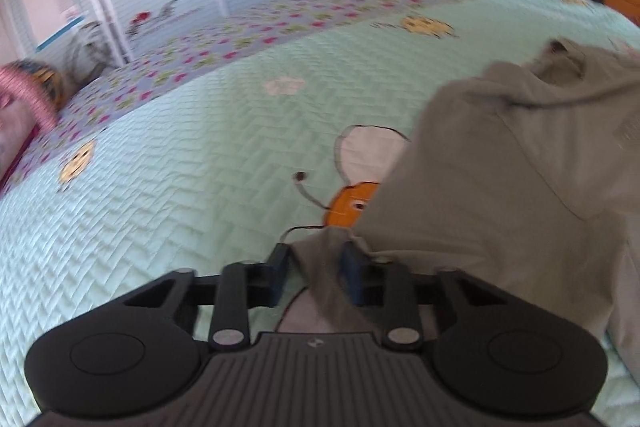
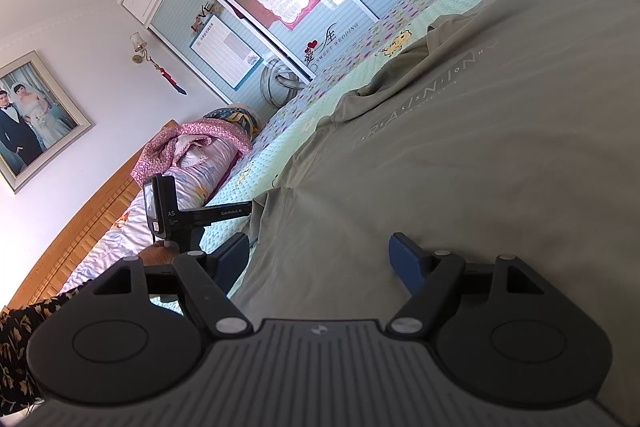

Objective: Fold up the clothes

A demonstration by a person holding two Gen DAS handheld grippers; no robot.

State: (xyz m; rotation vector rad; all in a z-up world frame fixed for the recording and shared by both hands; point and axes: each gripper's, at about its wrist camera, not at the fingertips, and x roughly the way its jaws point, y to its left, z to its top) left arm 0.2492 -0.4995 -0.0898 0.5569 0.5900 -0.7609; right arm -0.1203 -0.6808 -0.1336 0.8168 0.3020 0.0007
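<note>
A big bed with a green quilt (image 1: 168, 195) fills the room. A grey T-shirt (image 1: 500, 163) lies flat on the quilt, and its neck hole points away toward the far end of the bed. So the shirt's long way runs straight out from both grippers.

The left gripper (image 1: 316, 263) sits at the shirt's left near corner. Its blue pads have come close together, and a pinch of grey cloth is squeezed between them. The rest of the shirt spreads out to its right.

The right gripper (image 2: 320, 259) waits over the near hem, and the shirt (image 2: 480, 147) stretches away in front of it. Its pads stand wide apart and hold nothing. The left gripper is the one nearer to a fold, since it already has the corner. The fold would likely go toward the right.
</note>
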